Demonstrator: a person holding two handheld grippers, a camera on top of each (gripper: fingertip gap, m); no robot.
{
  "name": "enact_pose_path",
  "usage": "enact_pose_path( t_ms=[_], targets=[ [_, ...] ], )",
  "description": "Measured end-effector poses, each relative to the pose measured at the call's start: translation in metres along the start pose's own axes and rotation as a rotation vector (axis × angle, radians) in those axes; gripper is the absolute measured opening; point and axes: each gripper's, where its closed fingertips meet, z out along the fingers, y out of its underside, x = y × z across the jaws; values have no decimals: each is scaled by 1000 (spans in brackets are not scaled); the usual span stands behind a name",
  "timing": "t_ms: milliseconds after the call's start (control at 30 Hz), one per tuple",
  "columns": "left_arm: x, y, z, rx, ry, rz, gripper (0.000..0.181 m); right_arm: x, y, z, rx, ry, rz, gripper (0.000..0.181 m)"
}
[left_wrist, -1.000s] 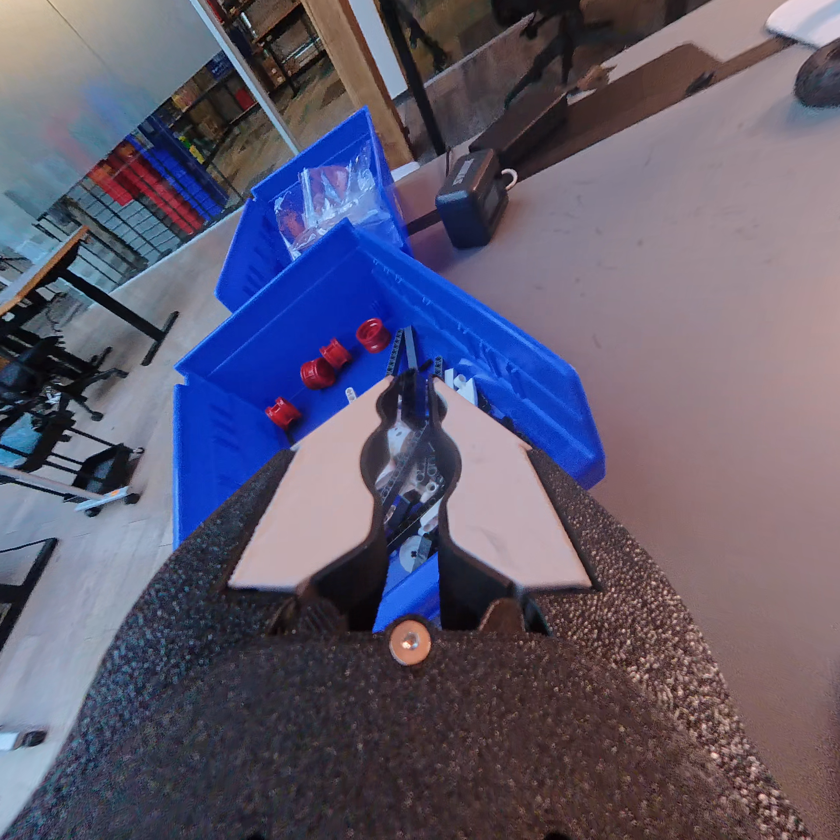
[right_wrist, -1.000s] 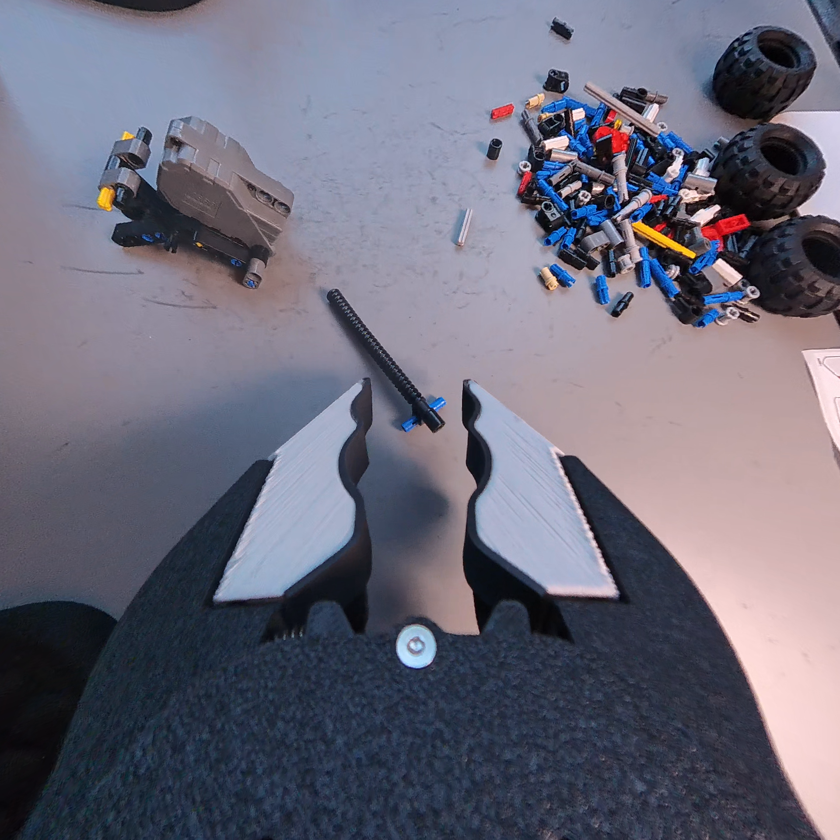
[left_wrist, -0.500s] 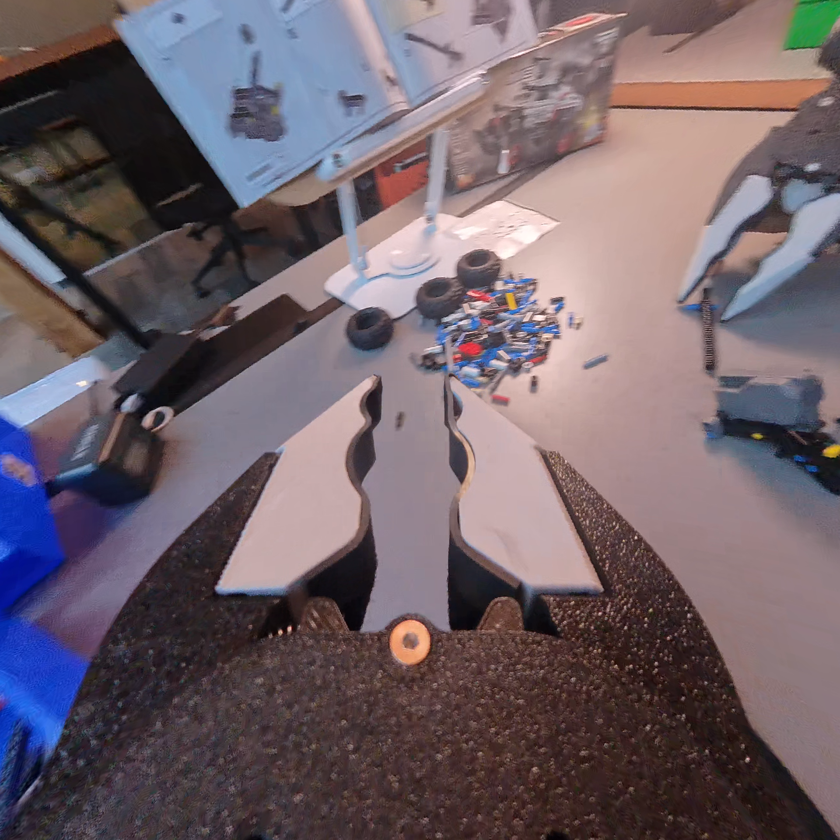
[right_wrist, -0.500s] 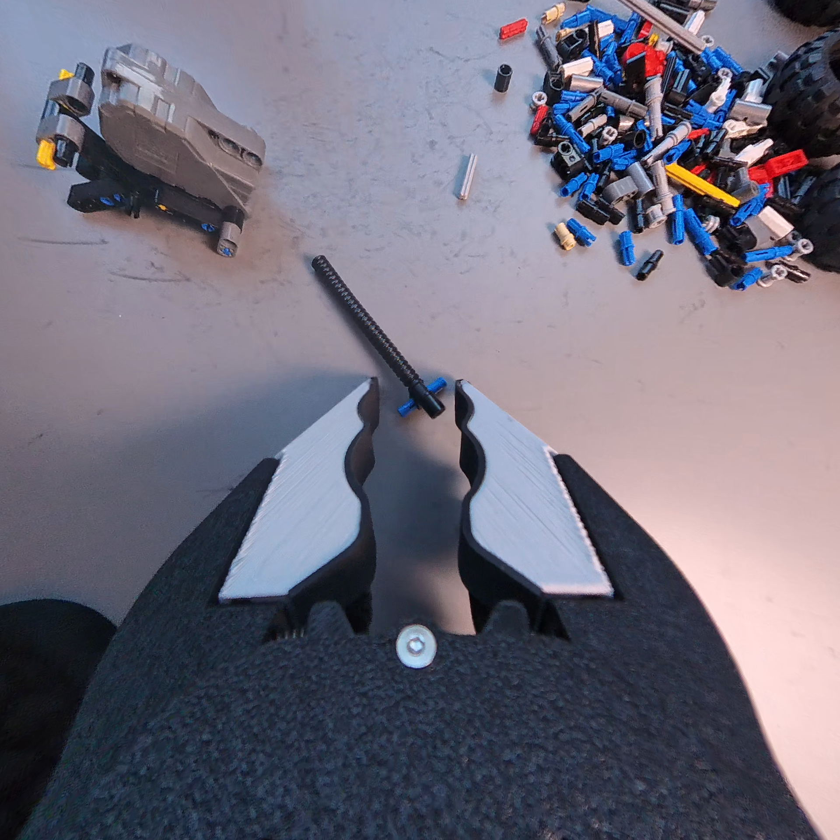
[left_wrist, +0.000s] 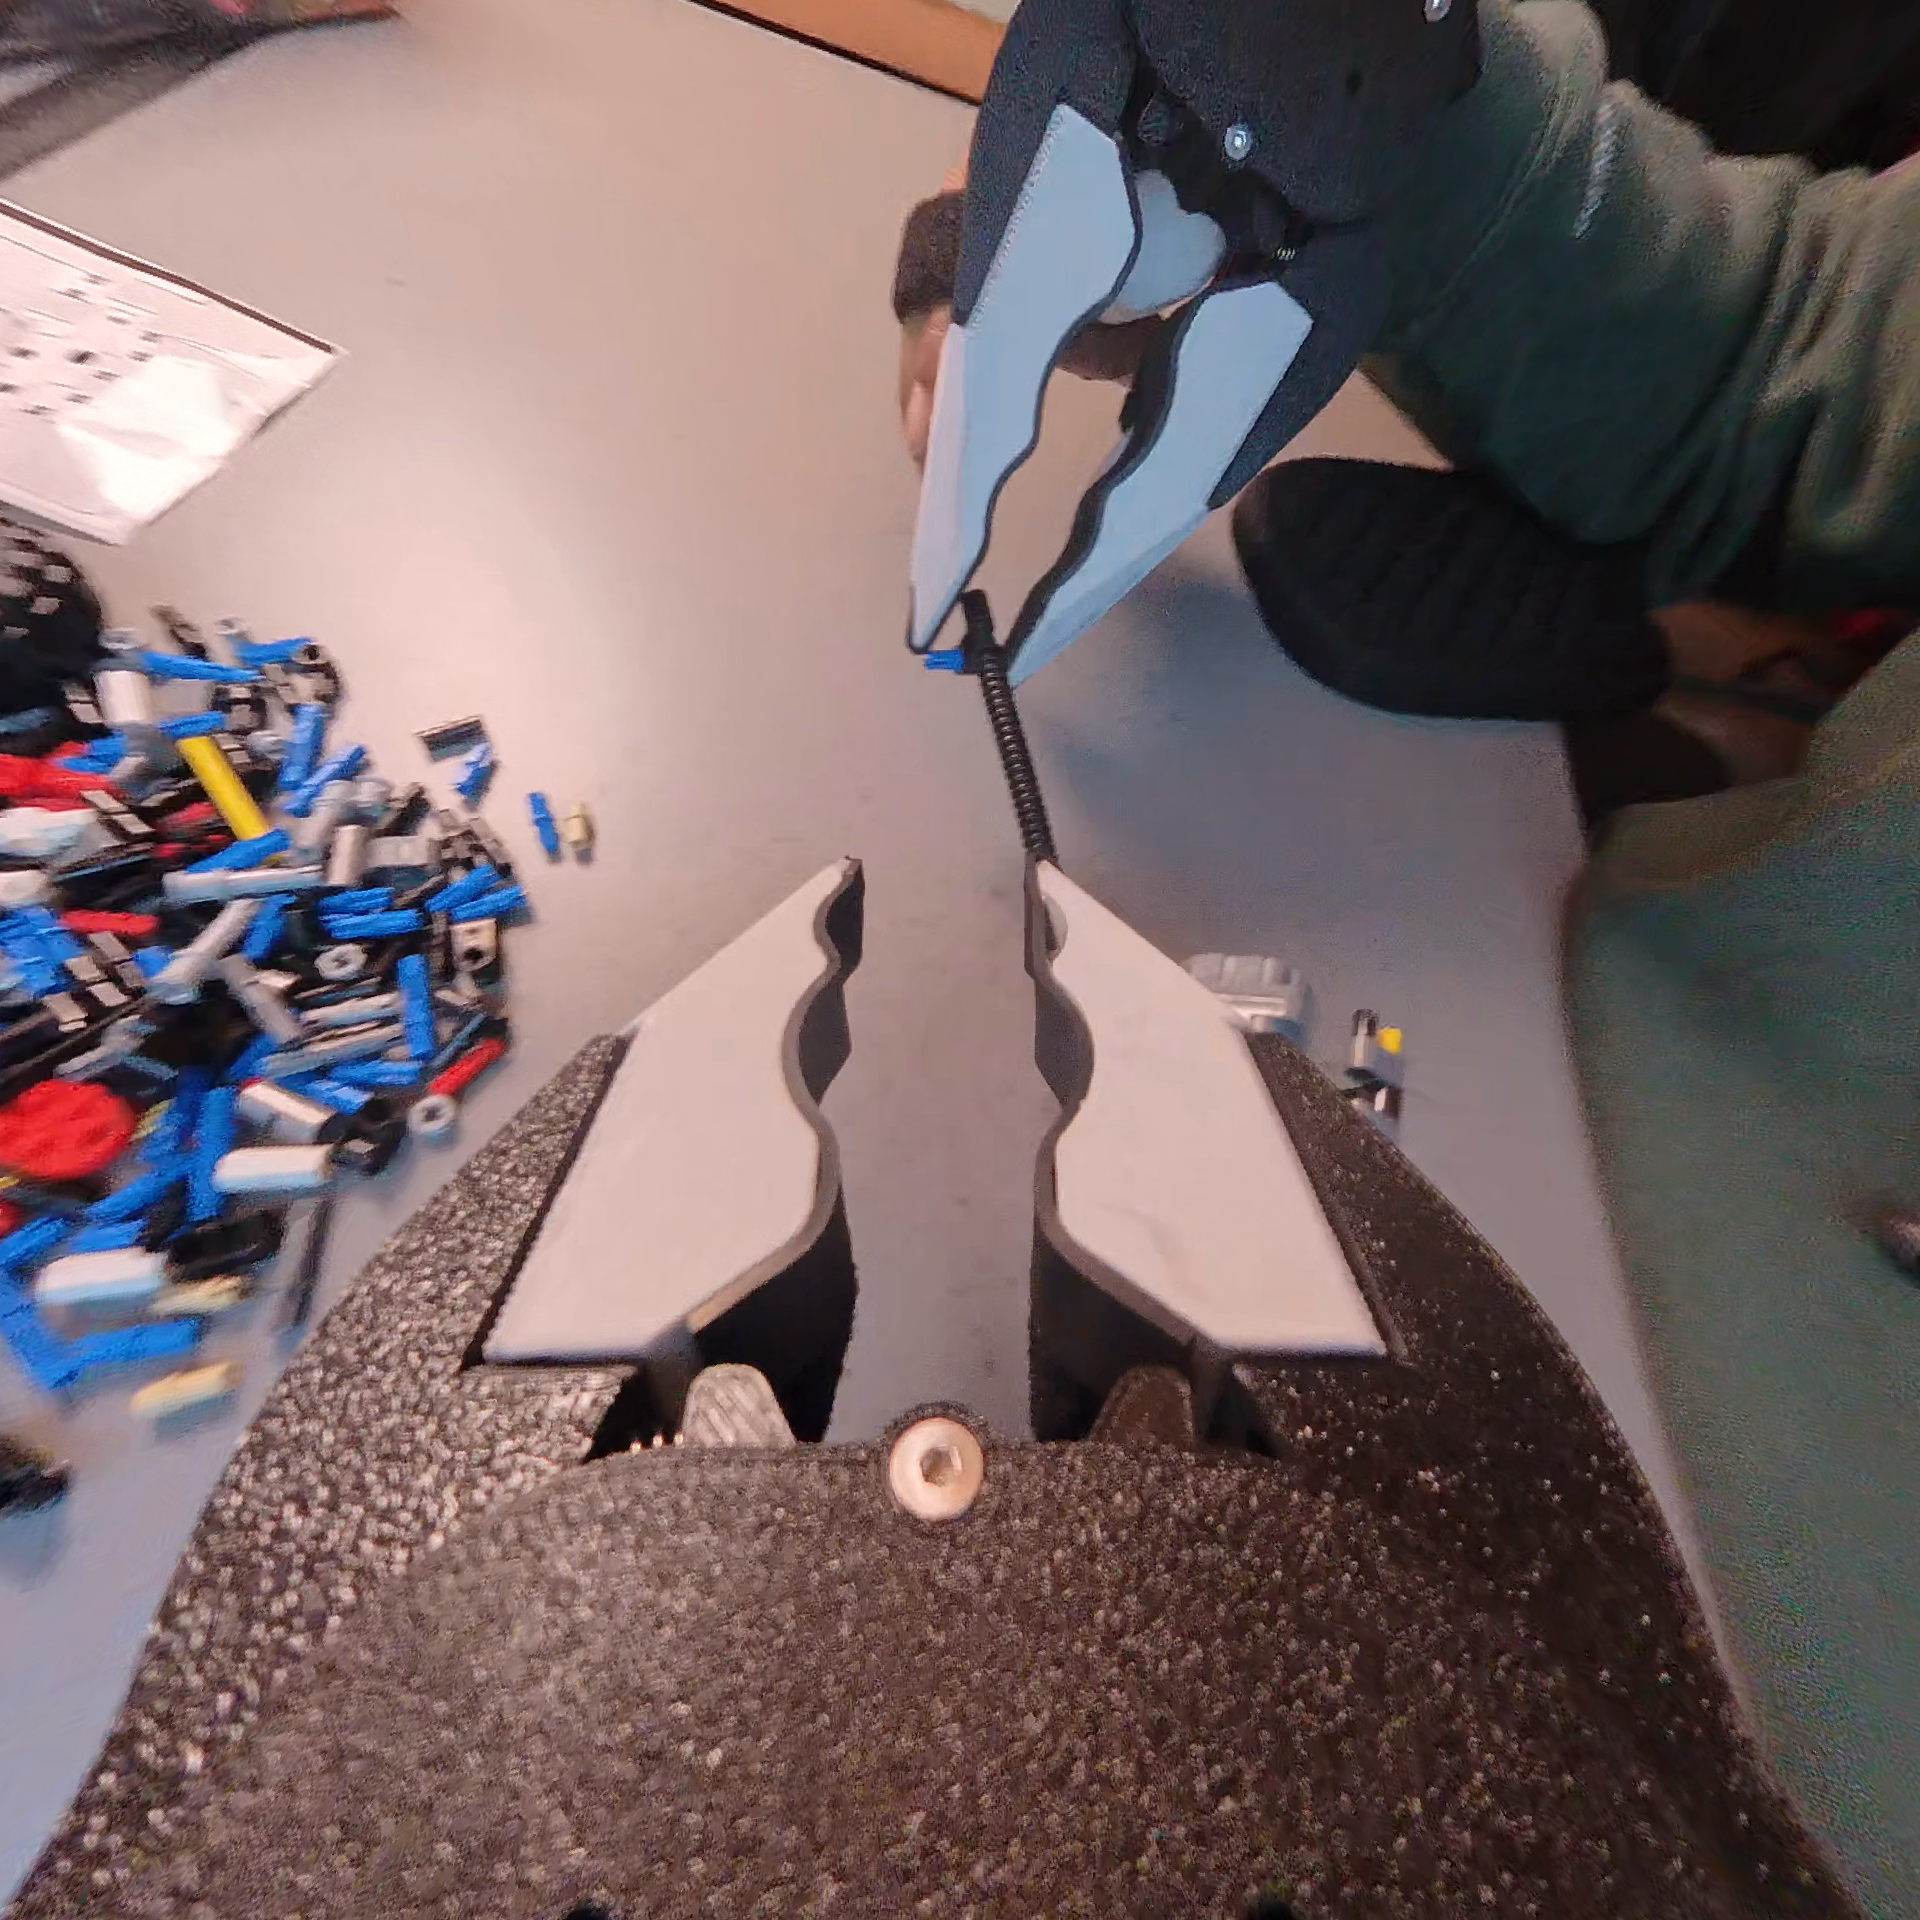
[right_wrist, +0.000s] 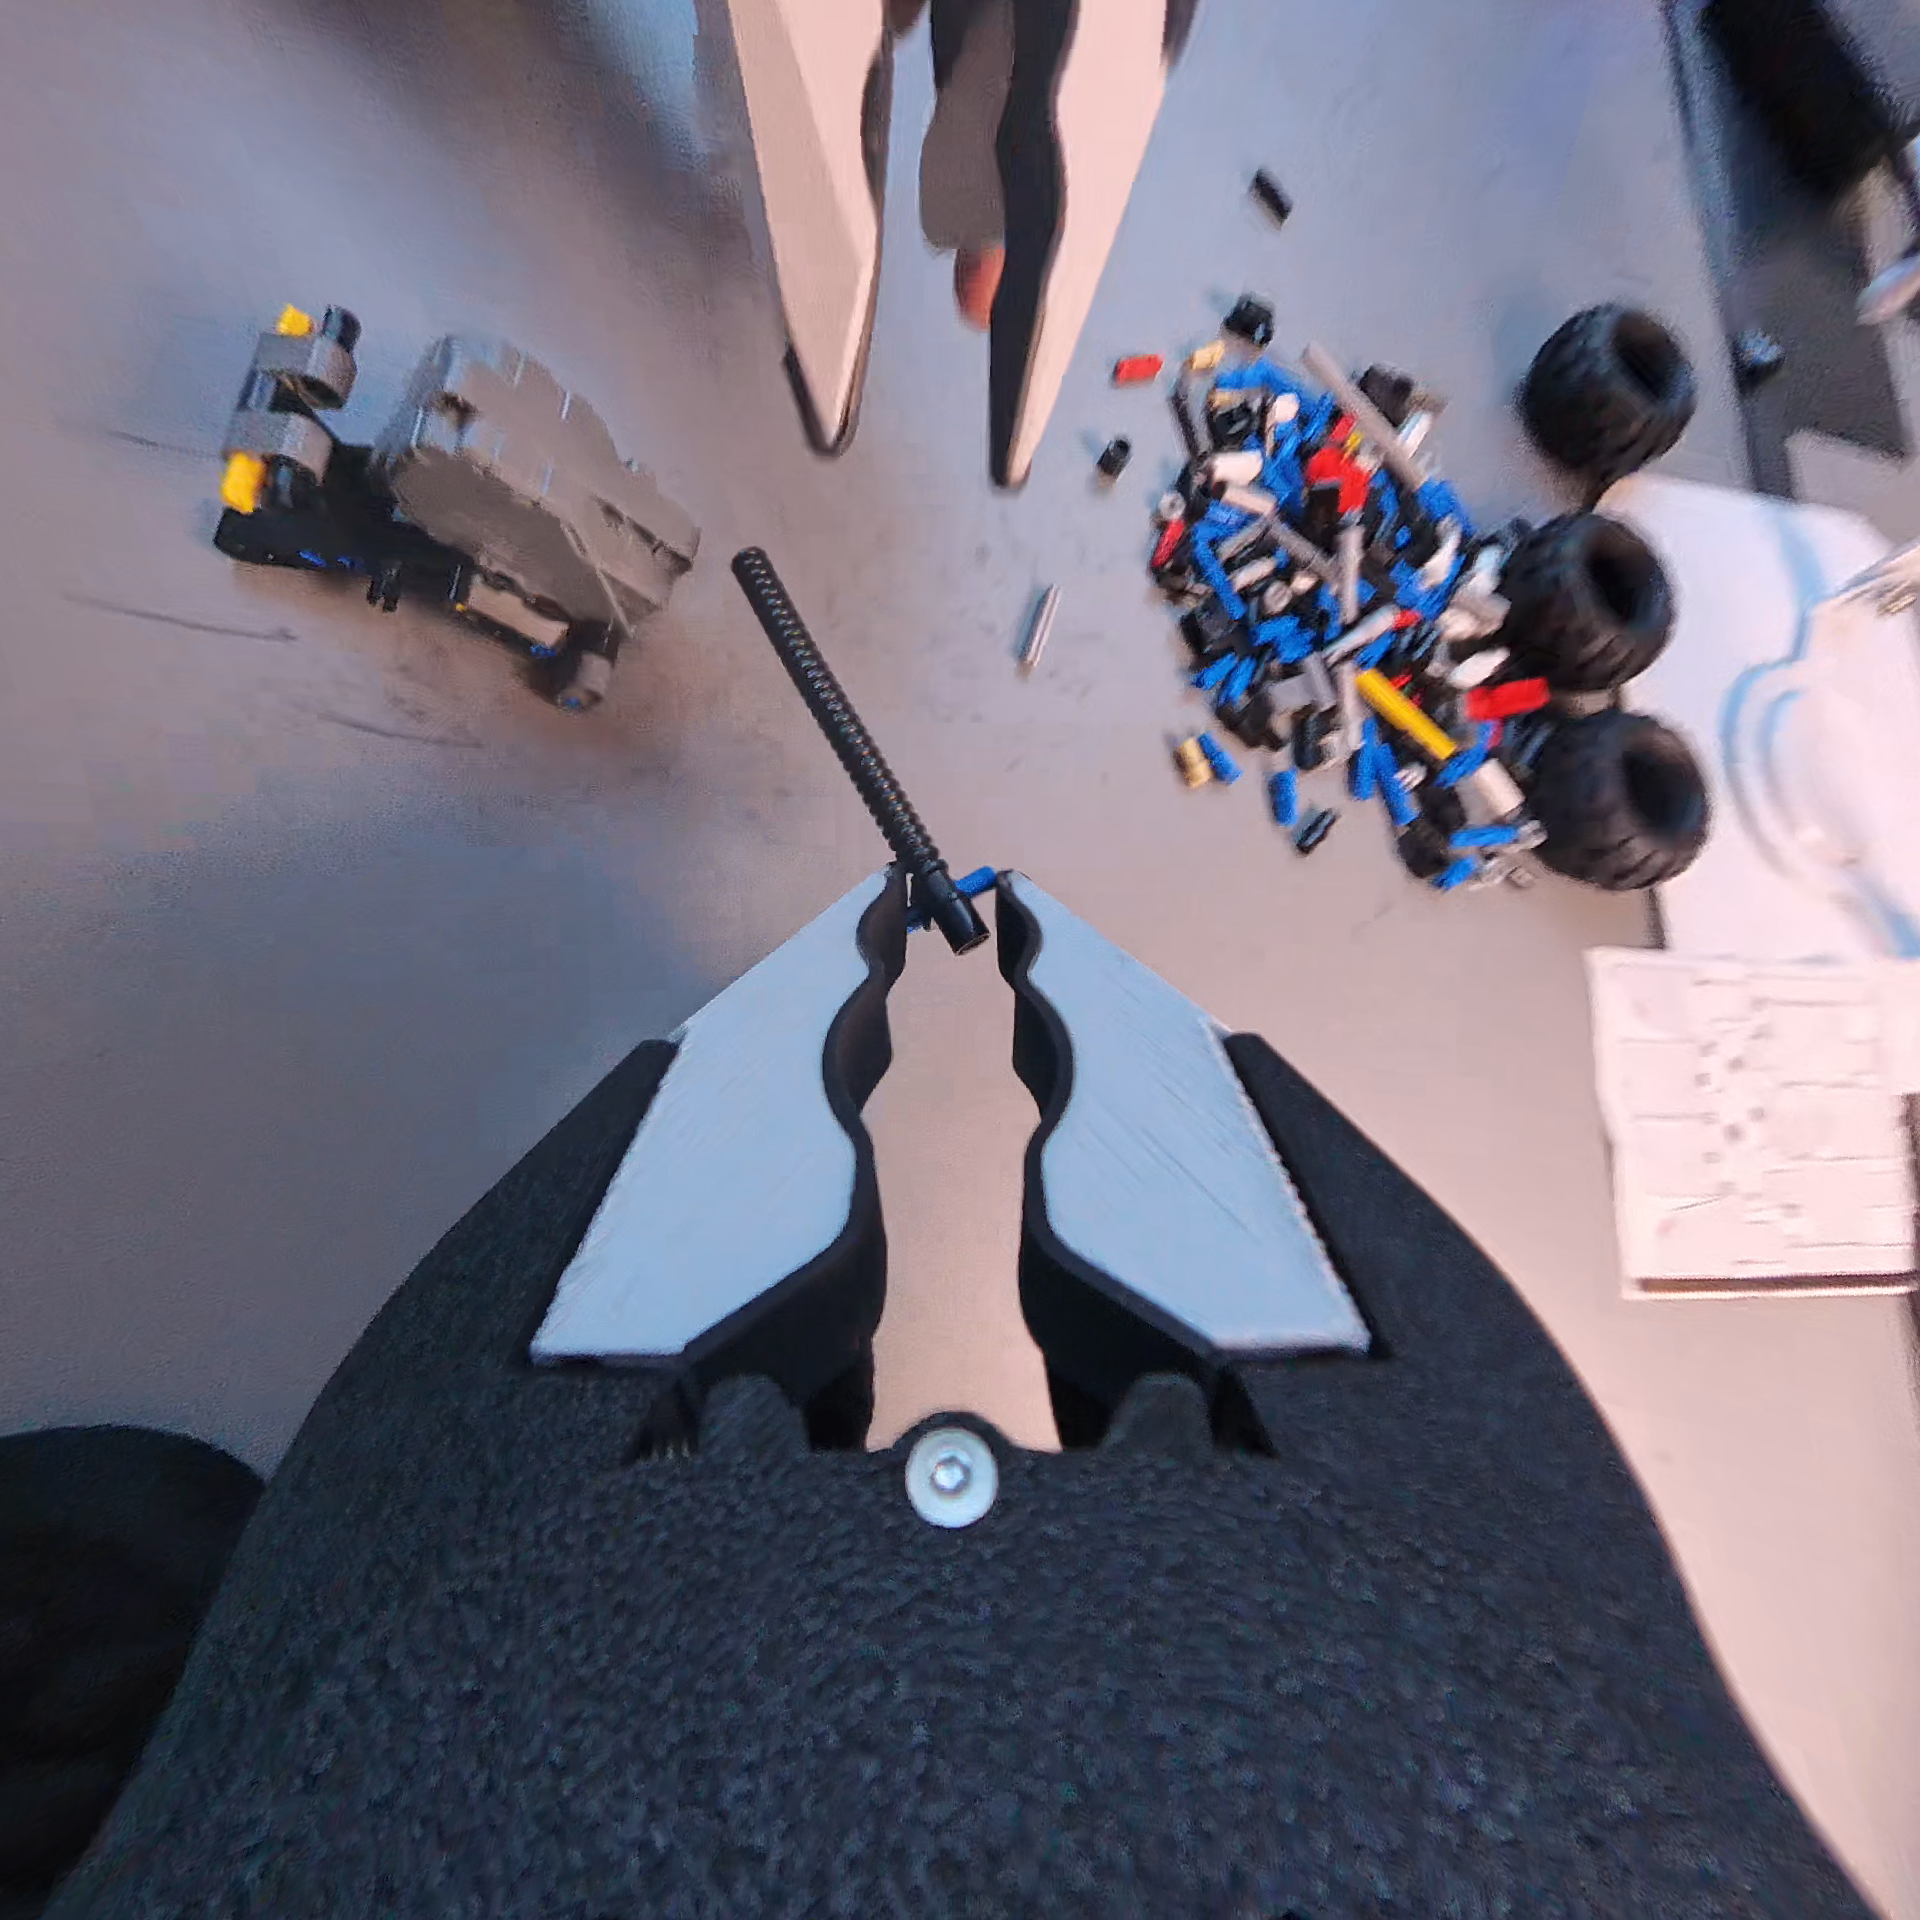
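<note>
The left claw gapes empty, hiding most of the grey motor block. The right claw pinches the black ribbed rod at centre frame.

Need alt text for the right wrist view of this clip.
The right gripper pinches the blue-pinned end of a black ribbed rod above a grey table. Beyond lie a grey assembly, loose parts and three tyres.

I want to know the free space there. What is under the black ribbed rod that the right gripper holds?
Under the black ribbed rod only bare grey table shows; the right gripper holds its near end. The rod's far tip is hidden behind the left gripper's finger in the left wrist view.
</note>
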Motion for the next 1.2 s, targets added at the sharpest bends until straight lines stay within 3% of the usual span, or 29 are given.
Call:
enact_pose_path(
  t_ms=[133,333,500,633,700,867,967,1200],
  targets=[
    [19,-15,4,72,242,-184,29,13,-36,-7,-11,101,-197,16],
    [18,-10,-7,109,217,-170,6,17,-65,-5,27,148,-315,15],
    [19,-25,-22,222,235,-169,6,25,-84,-15,202,193,-231,16],
    [19,-38,-33,304,260,-196,6,34,-91,-26,353,173,-52,39],
    [21,-37,-31,305,253,-185,6,33,-90,-27,388,147,-12,41],
    [19,-37,-32,312,219,-154,6,21,-87,-32,436,48,15,33],
    [21,-42,-39,357,270,-200,6,20,-83,-33,437,56,15,33],
    [29,-44,-36,385,332,-241,6,22,-105,-37,584,70,101,15]
  ],
)
